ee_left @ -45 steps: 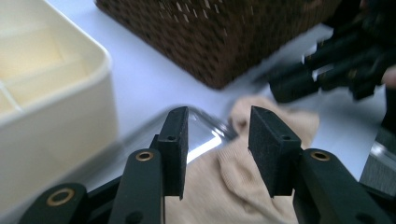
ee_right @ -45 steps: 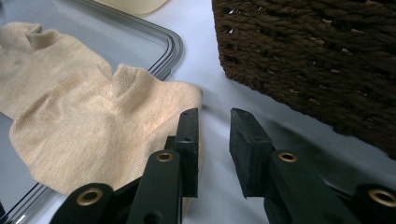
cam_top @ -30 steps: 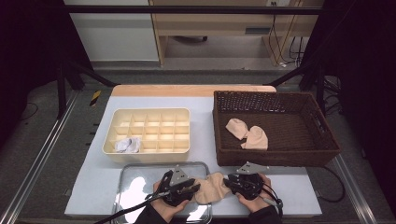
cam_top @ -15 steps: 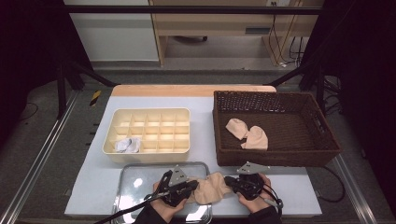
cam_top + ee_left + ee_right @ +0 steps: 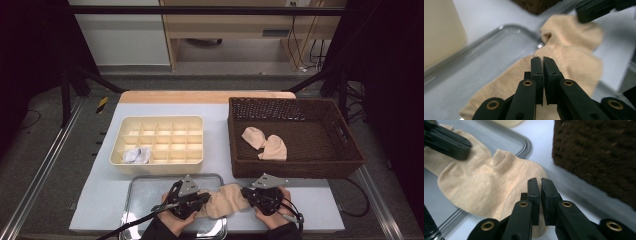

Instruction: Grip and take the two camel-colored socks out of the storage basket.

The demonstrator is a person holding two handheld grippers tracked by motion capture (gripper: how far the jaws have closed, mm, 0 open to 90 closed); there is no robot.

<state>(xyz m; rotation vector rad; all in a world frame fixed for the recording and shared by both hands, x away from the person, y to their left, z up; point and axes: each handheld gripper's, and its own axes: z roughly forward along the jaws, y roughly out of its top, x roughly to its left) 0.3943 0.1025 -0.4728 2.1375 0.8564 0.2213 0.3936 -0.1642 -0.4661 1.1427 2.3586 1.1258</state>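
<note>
Beige sock [image 5: 225, 200] lies stretched across near table edge, left end on the metal tray [image 5: 150, 187], right end on the white table top [image 5: 320, 200], just in front of the wicker basket [image 5: 350, 160]. Left gripper [image 5: 204, 199] pinched on sock's left part, jaws just closed, fabric between the pads. Right gripper [image 5: 246, 192] likewise clamped on sock's right end. Two more beige socks [image 5: 265, 142] in basket. Cream divider box [image 5: 160, 142] behind tray, w/ white bundle [image 5: 136, 155] in front-left cell.
</note>
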